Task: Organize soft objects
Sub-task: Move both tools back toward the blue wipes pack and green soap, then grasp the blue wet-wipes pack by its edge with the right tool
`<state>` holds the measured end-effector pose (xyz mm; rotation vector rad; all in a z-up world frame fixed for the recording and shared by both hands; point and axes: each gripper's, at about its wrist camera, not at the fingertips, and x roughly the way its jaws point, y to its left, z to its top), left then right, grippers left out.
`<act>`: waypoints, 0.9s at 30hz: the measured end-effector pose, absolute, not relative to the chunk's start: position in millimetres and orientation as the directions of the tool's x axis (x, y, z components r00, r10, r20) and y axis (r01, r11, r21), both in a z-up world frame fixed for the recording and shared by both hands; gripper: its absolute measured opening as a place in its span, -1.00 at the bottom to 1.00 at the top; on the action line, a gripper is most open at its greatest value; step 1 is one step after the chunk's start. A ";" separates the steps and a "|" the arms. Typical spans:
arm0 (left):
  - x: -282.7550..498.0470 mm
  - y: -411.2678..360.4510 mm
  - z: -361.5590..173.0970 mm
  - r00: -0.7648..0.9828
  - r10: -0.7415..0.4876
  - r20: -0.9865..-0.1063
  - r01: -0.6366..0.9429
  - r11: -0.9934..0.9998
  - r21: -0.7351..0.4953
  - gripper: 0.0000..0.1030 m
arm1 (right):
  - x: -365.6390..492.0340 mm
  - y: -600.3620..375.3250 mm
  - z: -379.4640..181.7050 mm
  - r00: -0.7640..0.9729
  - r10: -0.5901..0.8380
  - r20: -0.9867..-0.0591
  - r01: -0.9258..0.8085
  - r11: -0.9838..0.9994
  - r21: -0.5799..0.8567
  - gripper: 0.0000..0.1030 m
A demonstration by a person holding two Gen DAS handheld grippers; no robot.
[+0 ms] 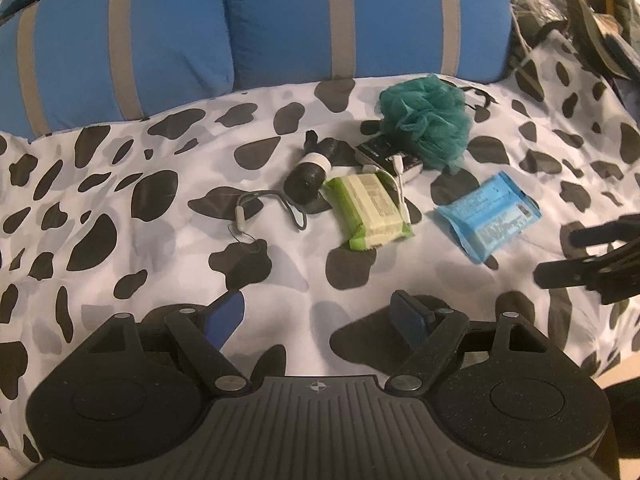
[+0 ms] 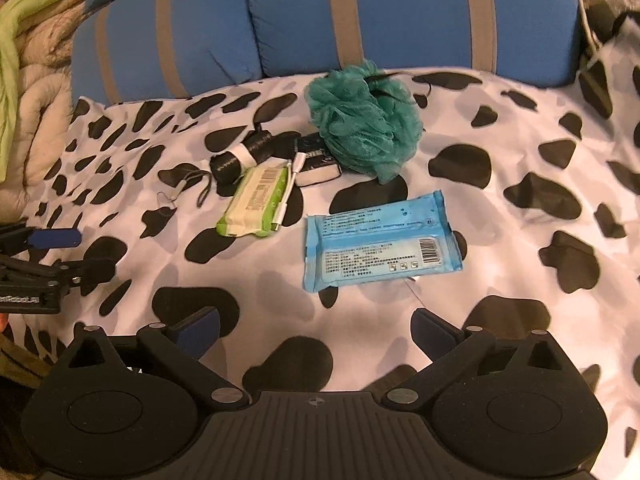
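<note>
A teal mesh bath sponge (image 1: 428, 120) (image 2: 366, 120) lies on the cow-print bedsheet (image 1: 160, 272) (image 2: 500, 220), partly on a black box (image 1: 390, 156) (image 2: 318, 160). A green wipes pack (image 1: 370, 210) (image 2: 256, 202) and a blue wipes pack (image 1: 488, 216) (image 2: 380, 246) lie nearer. A black roll with a white band (image 1: 312, 172) (image 2: 242, 156) and a white cable (image 1: 400, 184) (image 2: 288, 196) lie beside them. My left gripper (image 1: 320, 320) is open and empty, short of the green pack. My right gripper (image 2: 316, 334) is open and empty, just short of the blue pack.
Blue pillows with grey stripes (image 1: 260, 20) (image 2: 360, 12) line the back. A grey lanyard (image 1: 260, 216) (image 2: 188, 192) lies left of the roll. Clutter (image 1: 592, 20) sits at the far right, a beige quilt (image 2: 28, 100) at the far left. Each gripper shows in the other's view (image 1: 592, 264) (image 2: 40, 260).
</note>
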<state>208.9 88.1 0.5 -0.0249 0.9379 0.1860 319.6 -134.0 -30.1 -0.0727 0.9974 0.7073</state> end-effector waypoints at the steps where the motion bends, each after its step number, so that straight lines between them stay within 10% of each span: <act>1: 210.2 89.5 1.1 0.576 0.144 -0.805 -0.173 0.984 0.052 0.56 | 324.5 -132.4 -34.5 0.335 0.509 -0.793 -0.571 0.779 0.259 0.90; 22: 213.4 85.8 4.7 0.575 0.076 -0.815 -0.142 0.990 -0.008 0.56 | 388.5 -150.4 -103.1 0.359 0.658 -0.662 -0.202 0.747 0.633 0.55; 27: 214.8 82.6 2.1 0.567 0.084 -0.820 -0.137 0.991 0.006 0.56 | 394.2 -157.3 -109.6 0.389 0.626 -0.676 -0.119 0.762 0.637 -0.35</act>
